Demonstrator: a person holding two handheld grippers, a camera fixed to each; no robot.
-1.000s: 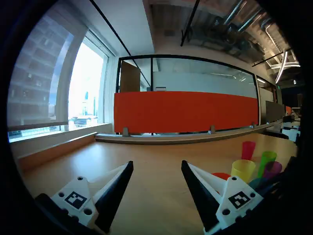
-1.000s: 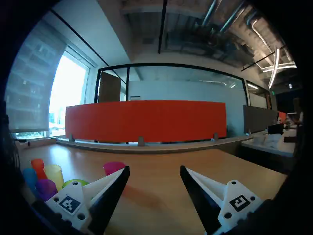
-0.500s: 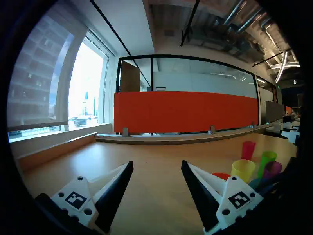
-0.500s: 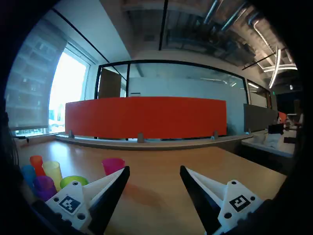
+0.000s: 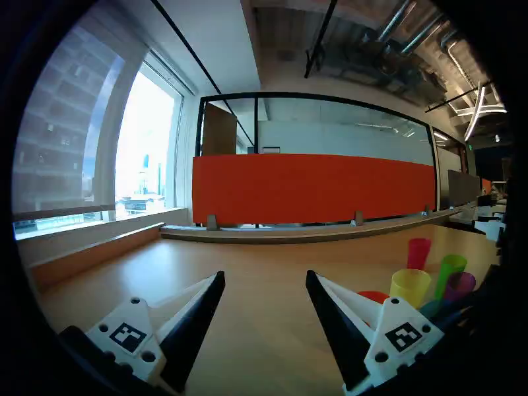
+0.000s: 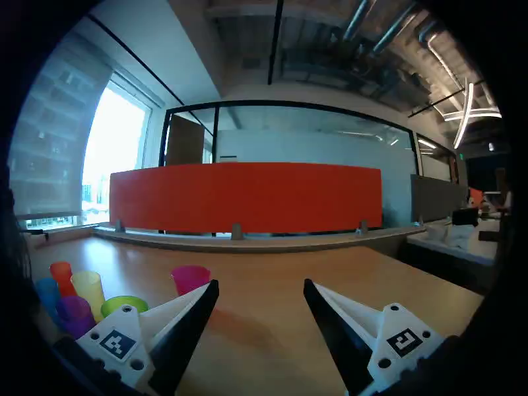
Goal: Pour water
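Left gripper view: your translucent plastic cups (image 5: 409,287) sit low right, partly hidden behind one finger (image 5: 333,323); whether any holds water cannot be told. Your left gripper (image 5: 264,274) hangs spread and empty over the wooden table (image 5: 264,251), cups to its right. Right gripper view: right gripper (image 6: 259,282) likewise spread and empty, pink cup (image 6: 191,277) just behind its left fingertip, the rest farther left
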